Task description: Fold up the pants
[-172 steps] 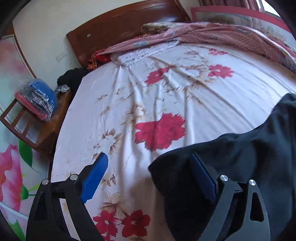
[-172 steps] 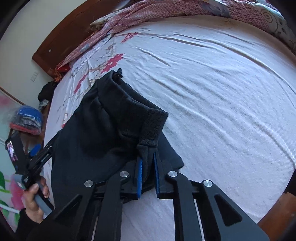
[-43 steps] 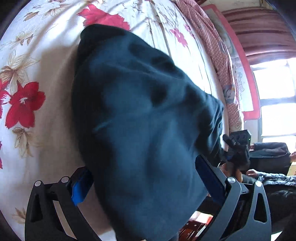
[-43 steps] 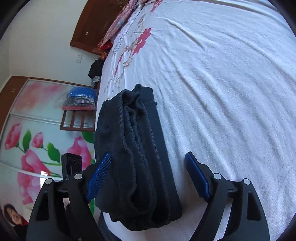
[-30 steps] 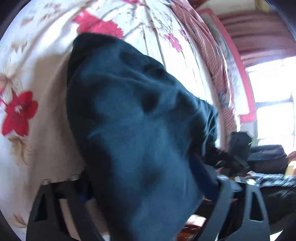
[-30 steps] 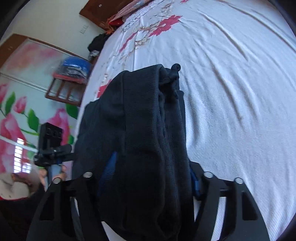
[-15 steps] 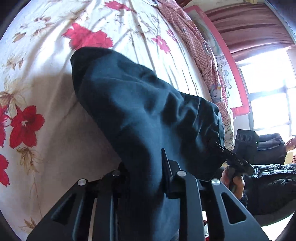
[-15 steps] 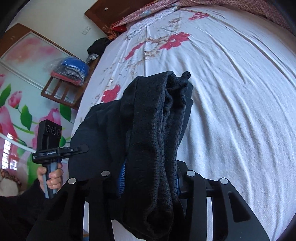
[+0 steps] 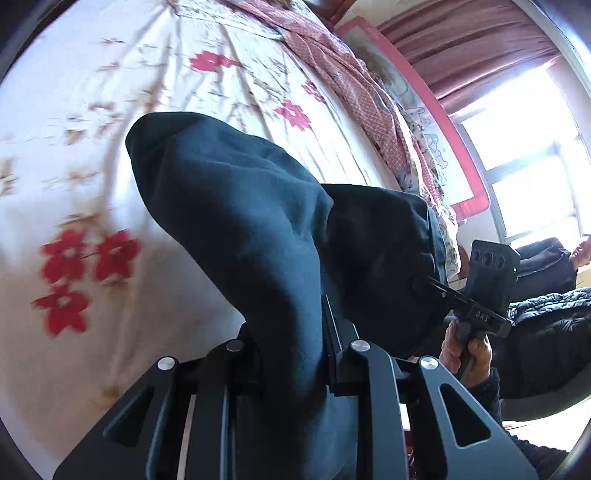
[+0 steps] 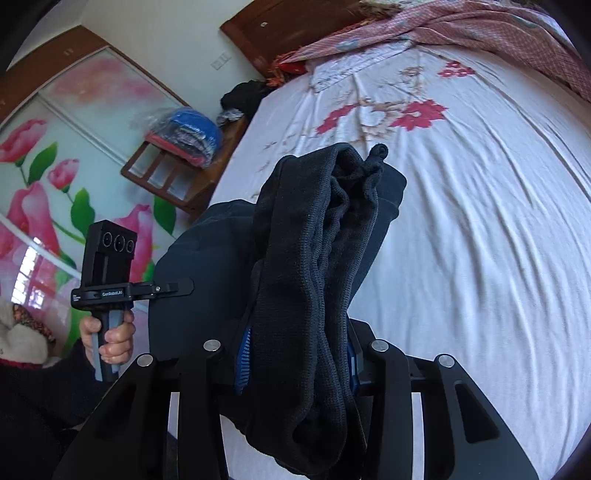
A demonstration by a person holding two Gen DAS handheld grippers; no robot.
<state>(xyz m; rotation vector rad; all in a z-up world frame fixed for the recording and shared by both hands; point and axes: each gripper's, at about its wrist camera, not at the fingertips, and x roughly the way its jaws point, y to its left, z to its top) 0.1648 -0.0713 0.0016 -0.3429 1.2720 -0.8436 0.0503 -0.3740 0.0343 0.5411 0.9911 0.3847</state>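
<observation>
The dark pants point(image 9: 258, 229) are held up off the floral bed sheet point(image 9: 92, 184) between both grippers. My left gripper point(image 9: 291, 354) is shut on one folded end of the pants. My right gripper point(image 10: 295, 362) is shut on the bunched ribbed waistband end point(image 10: 317, 229), which drapes over its fingers. The right gripper shows in the left wrist view point(image 9: 480, 295) at the far end of the cloth, and the left gripper shows in the right wrist view point(image 10: 110, 266) at the left.
A pink checked blanket point(image 10: 461, 26) lies along the head of the bed by the wooden headboard point(image 10: 280, 22). A wooden chair point(image 10: 173, 170) with bagged clothes stands at the bed's left side. A seated person point(image 9: 554, 266) is by the window.
Both grippers have closed on the ends of the folded pants and lifted them off the sheet. Both views have tilted up toward the head of the bed.
</observation>
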